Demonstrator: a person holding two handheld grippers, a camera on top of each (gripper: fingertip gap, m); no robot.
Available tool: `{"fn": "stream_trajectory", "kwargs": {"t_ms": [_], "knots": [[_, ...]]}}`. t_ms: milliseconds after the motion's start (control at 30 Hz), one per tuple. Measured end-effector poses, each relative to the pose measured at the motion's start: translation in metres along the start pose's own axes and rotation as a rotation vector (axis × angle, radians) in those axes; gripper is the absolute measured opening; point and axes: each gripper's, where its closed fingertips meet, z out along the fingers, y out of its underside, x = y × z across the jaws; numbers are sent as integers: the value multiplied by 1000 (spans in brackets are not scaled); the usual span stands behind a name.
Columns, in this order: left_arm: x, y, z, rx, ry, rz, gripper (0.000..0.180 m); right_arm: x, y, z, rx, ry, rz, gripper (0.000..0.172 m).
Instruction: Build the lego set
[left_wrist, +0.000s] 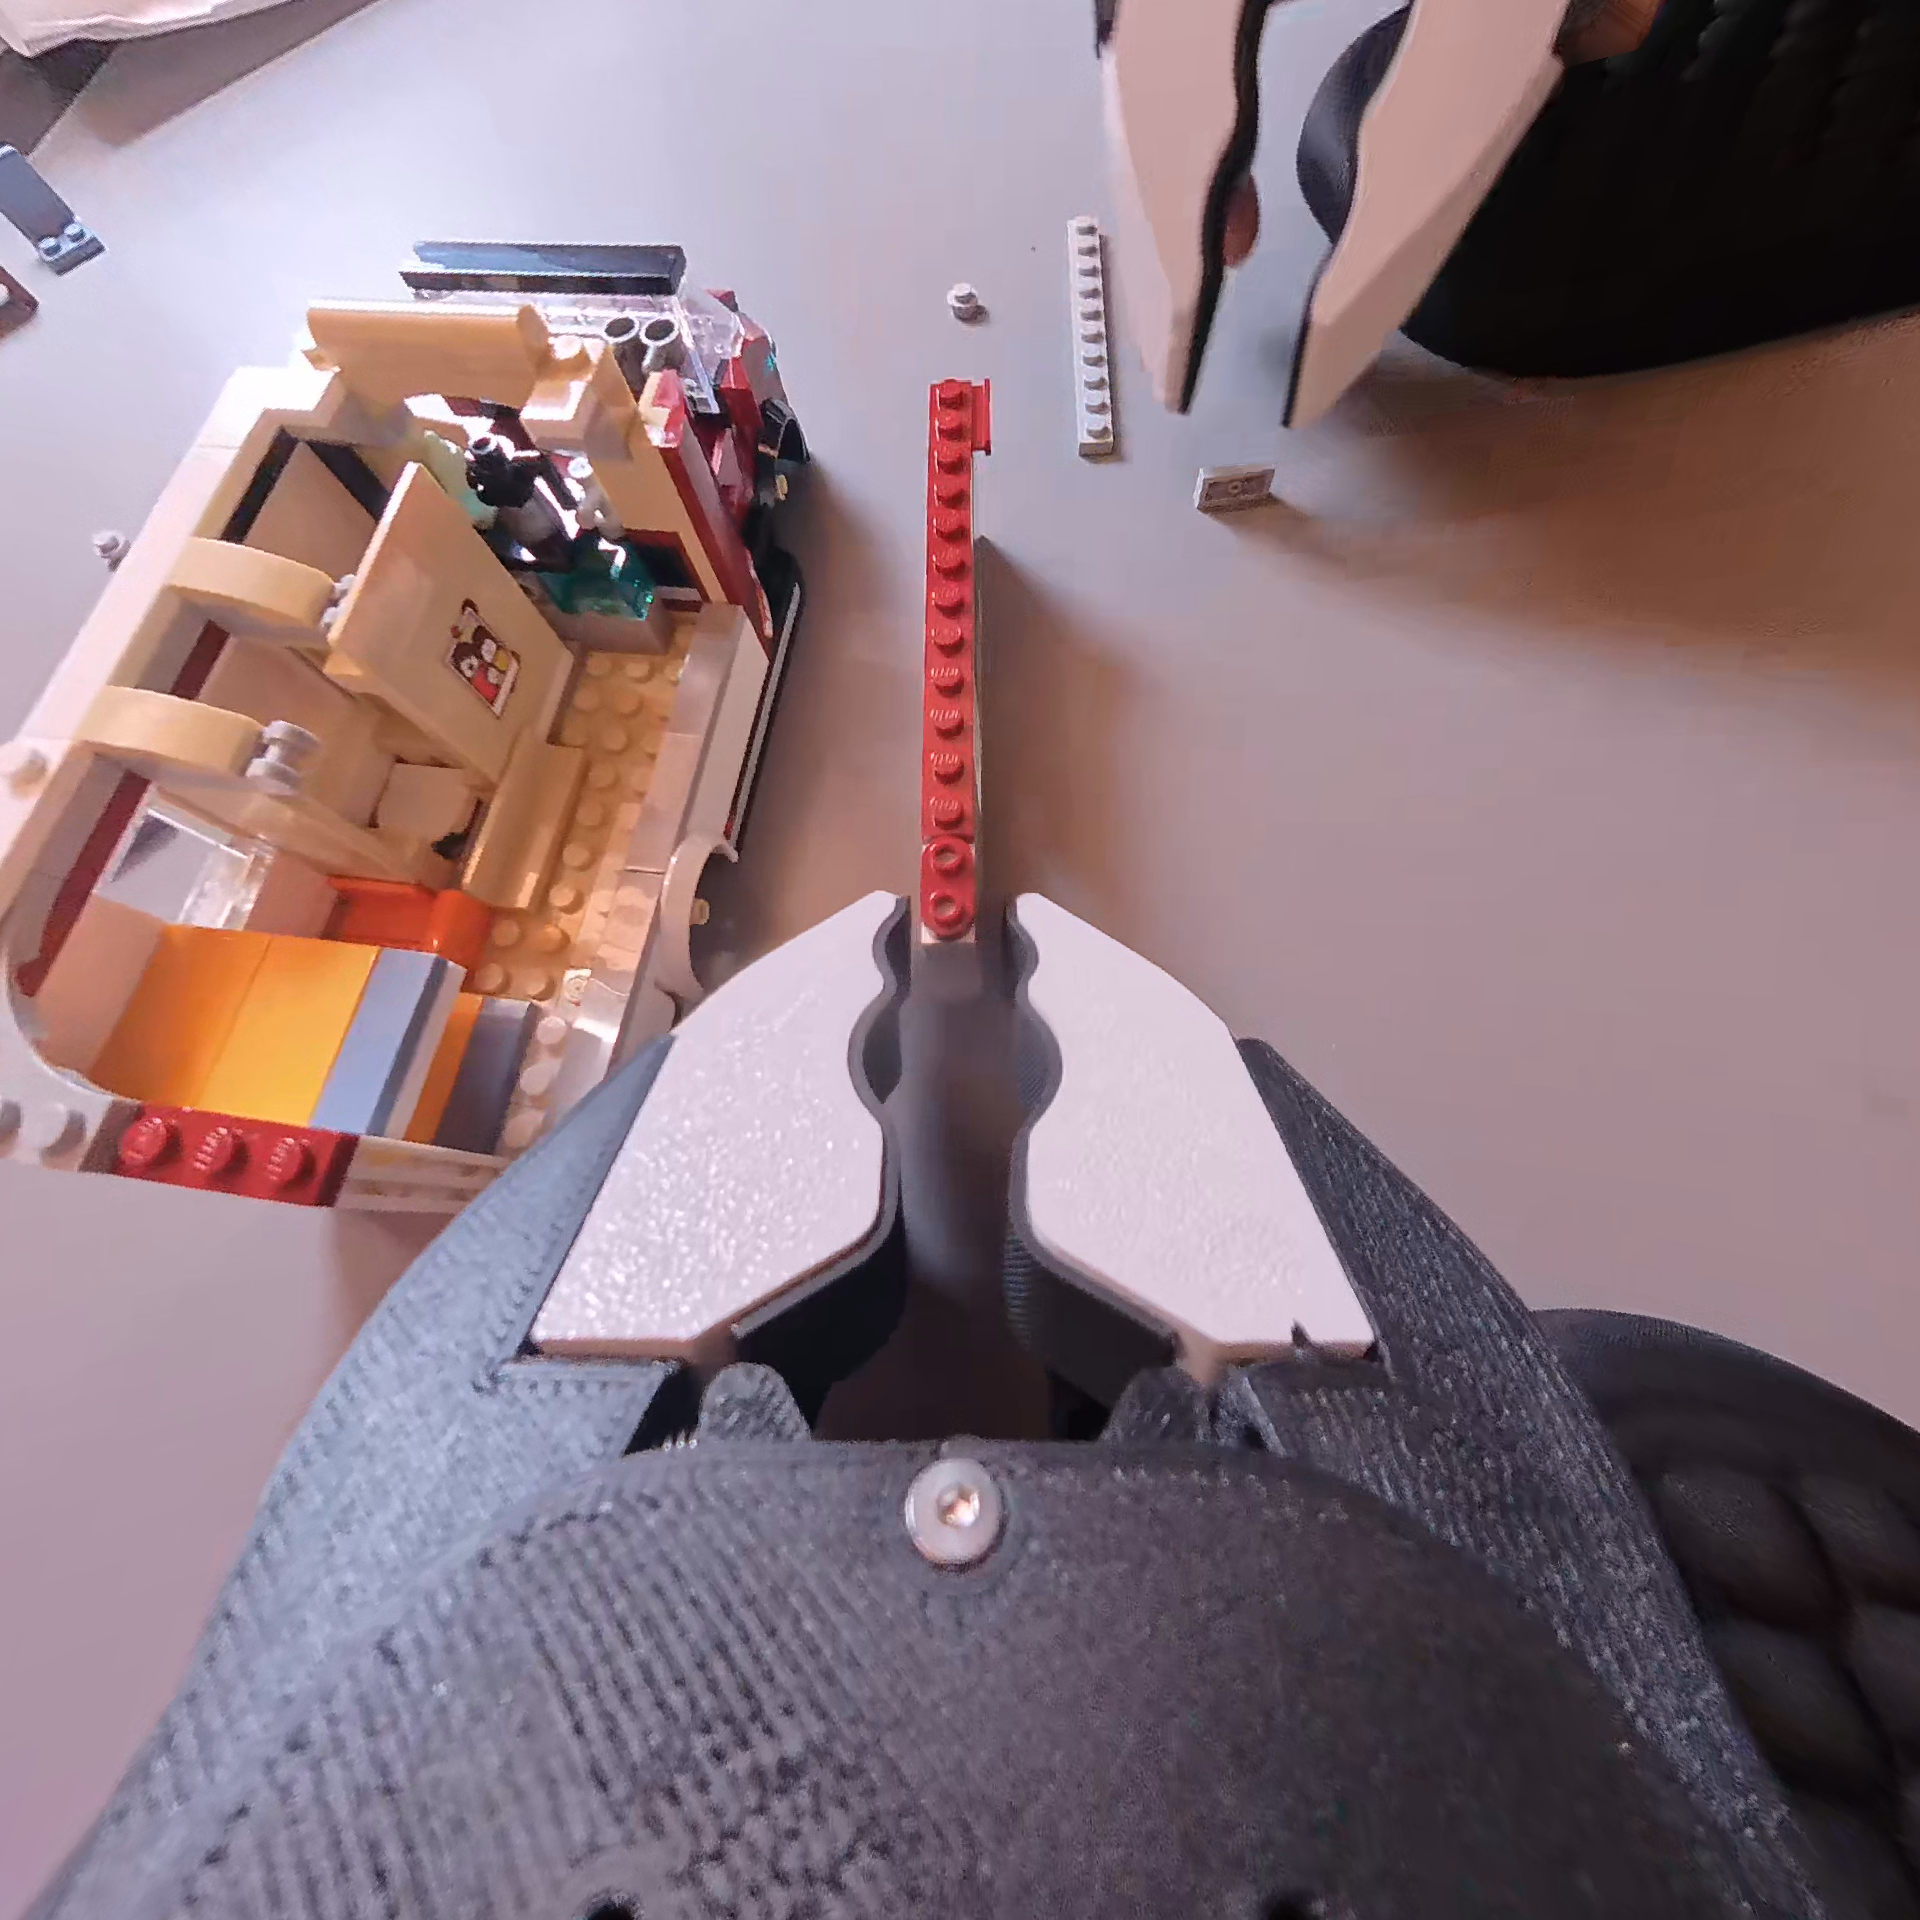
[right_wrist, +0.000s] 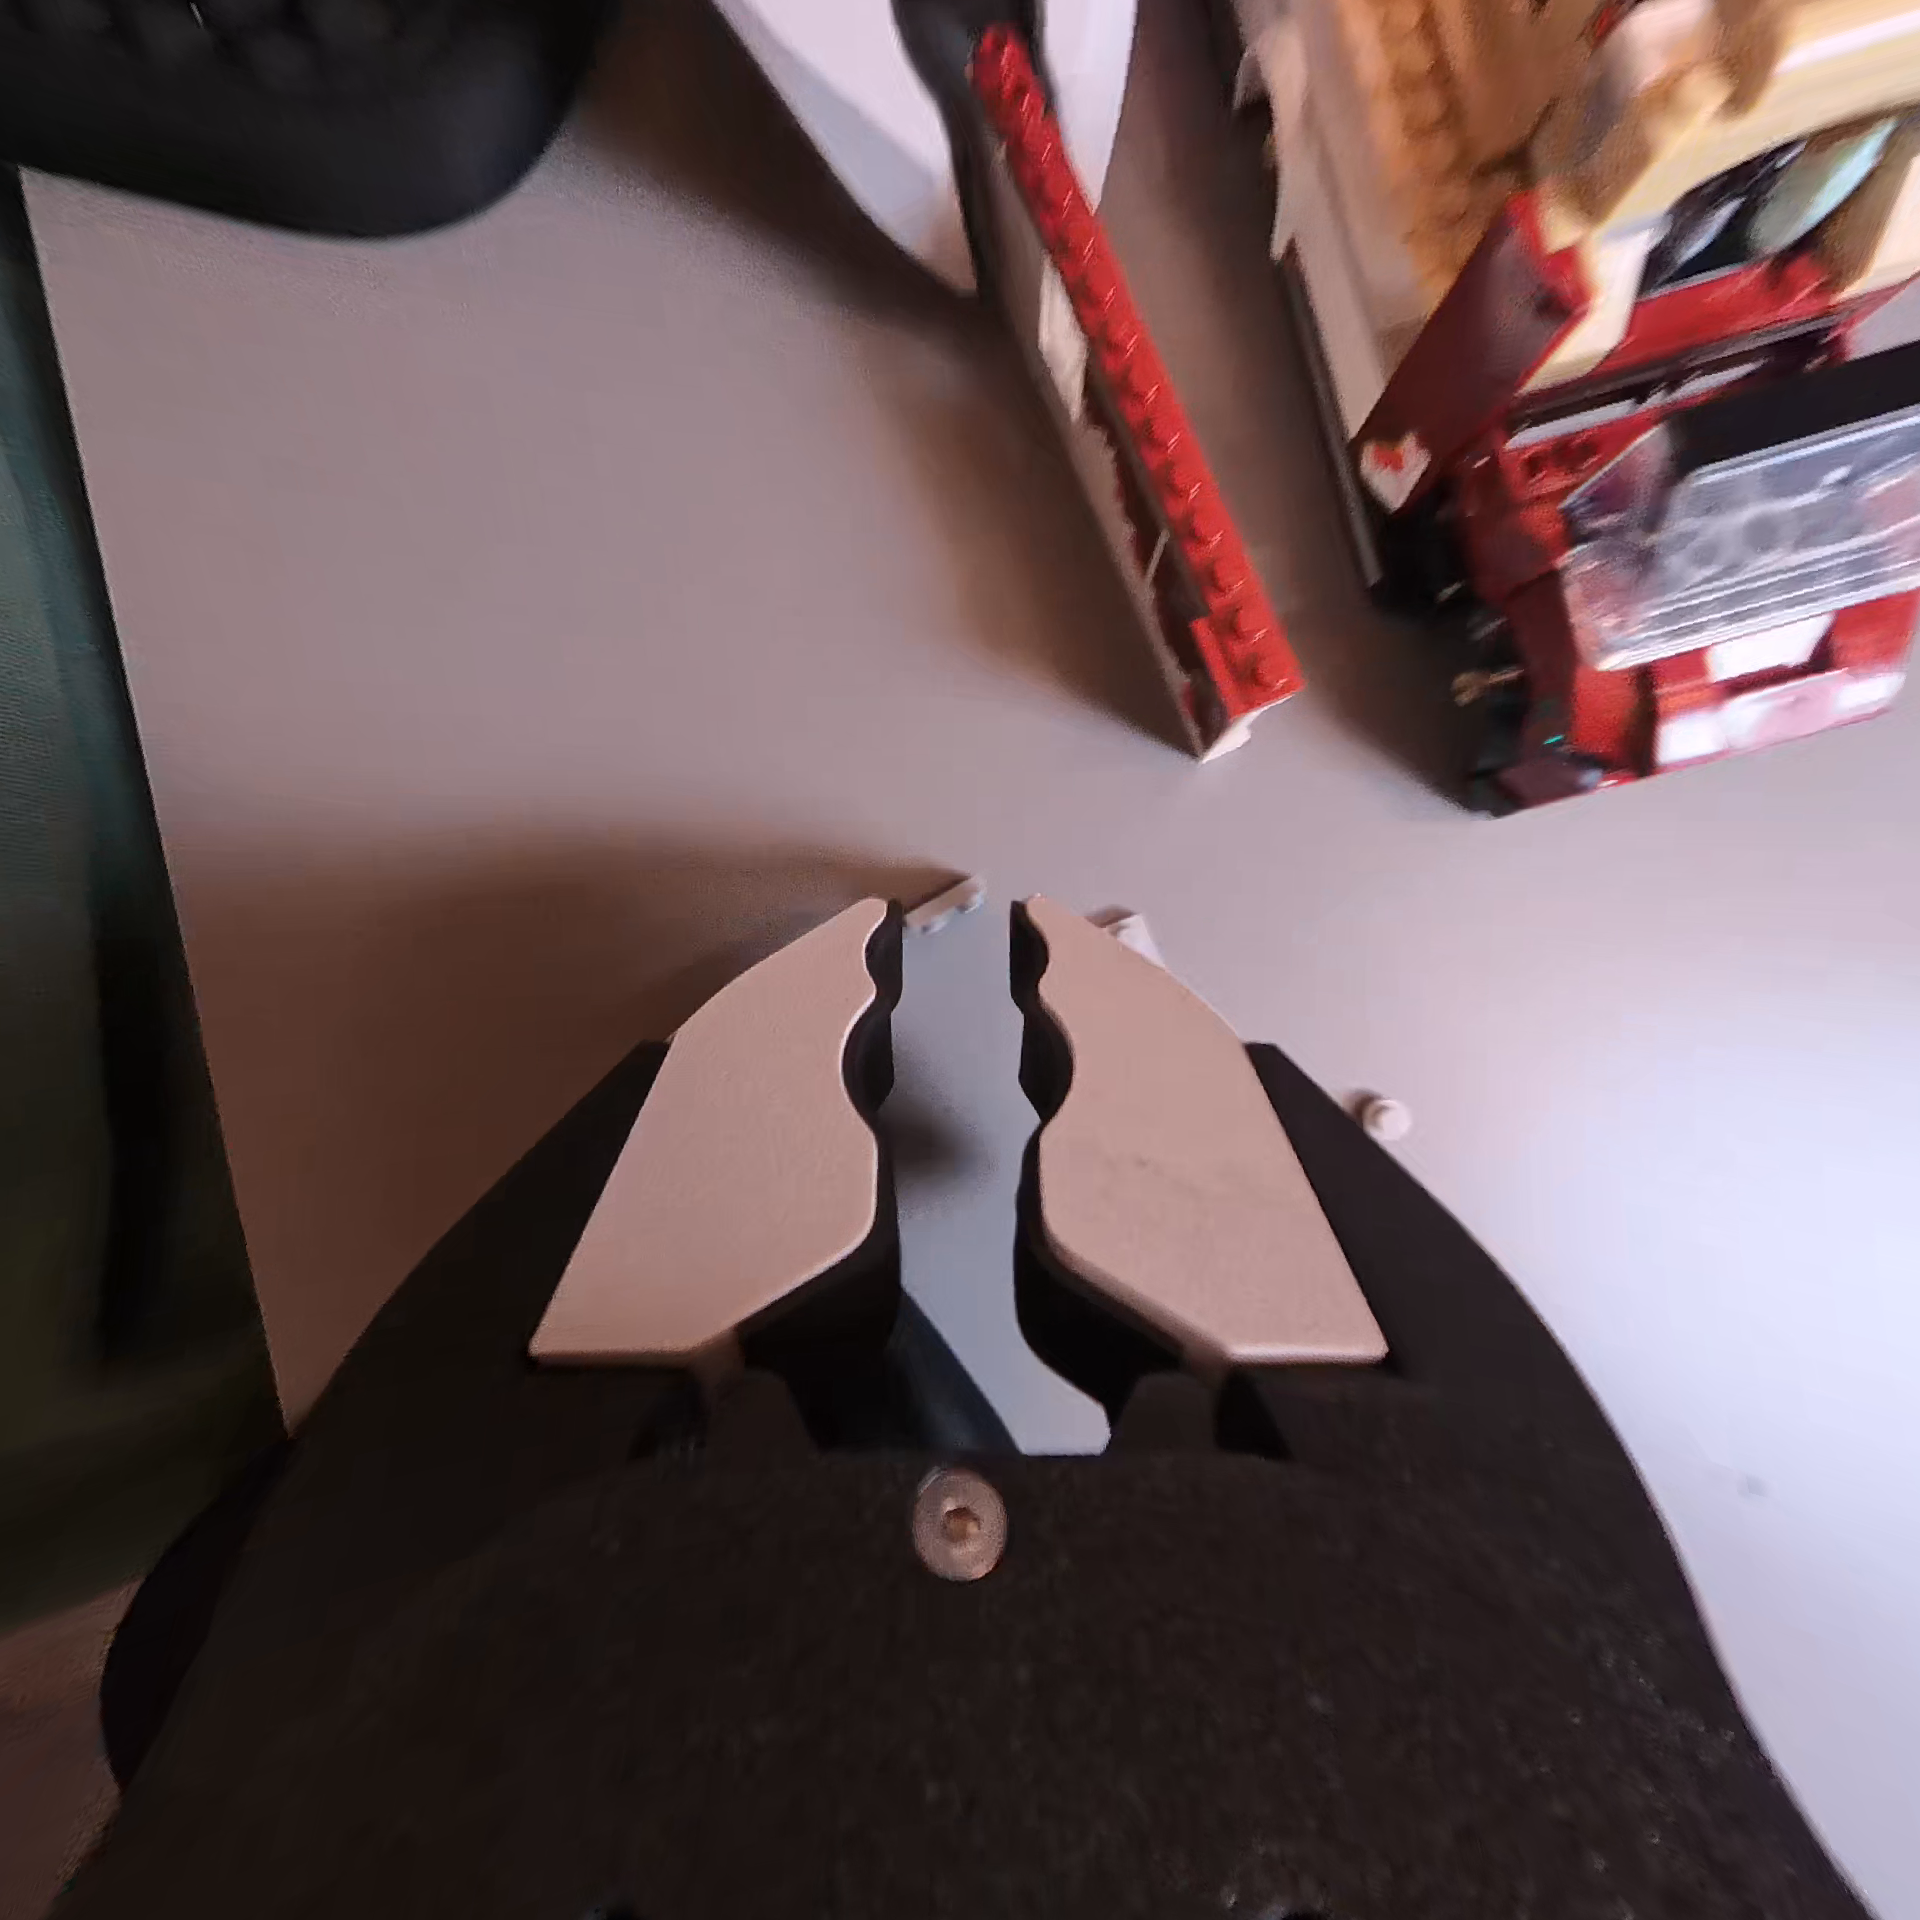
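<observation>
Left wrist view: the left gripper (left_wrist: 948, 914) has its jaws narrowly parted around the near end of a long red studded strip (left_wrist: 951, 665). The strip runs straight ahead from the fingertips. Whether the pads press on it cannot be told; a thin gap seems to show on the right side.

To the left of the gripper stands an open-topped brick-built vehicle body (left_wrist: 343, 727) in tan, white and dark red. Its interior holds tan seats and arches, an orange block (left_wrist: 249, 1039), a clear panel and a teal piece (left_wrist: 613, 597). A small sticker (left_wrist: 483, 655) sits on a tan panel inside; its marks are too small to read.

Ahead and to the right lie a grey studded strip (left_wrist: 1091, 343), a small grey round stud (left_wrist: 966, 301) and a small grey tile (left_wrist: 1234, 488) on the table (left_wrist: 1455, 831). The right gripper (left_wrist: 1236, 410) hangs beyond them, jaws apart.

Right wrist view: the right gripper (right_wrist: 951, 914) stands partly open with nothing between its pads. A grey plate end (right_wrist: 945, 904) lies just beyond its left fingertip, and a white piece (right_wrist: 1132, 935) is beside the right finger. Far ahead, the red strip (right_wrist: 1132, 353) extends from the left gripper's fingers (right_wrist: 883, 135). Ahead to the right the vehicle (right_wrist: 1662, 468) appears blurred. No writing is legible.
</observation>
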Motion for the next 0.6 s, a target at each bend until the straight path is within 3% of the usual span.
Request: {"fn": "stream_trajectory", "kwargs": {"t_ms": [200, 467, 600], "knots": [[-3, 2, -2, 1, -20, 8, 17, -4, 3, 12, -42, 23, -4, 13], [-6, 3, -4, -1, -36, 19, 18, -17, -1, 14, -110, 174, -317, 10], [-6, 4, -4, -5, -39, 26, 18, -29, 1, 10, -82, 163, -318, 10]]}}
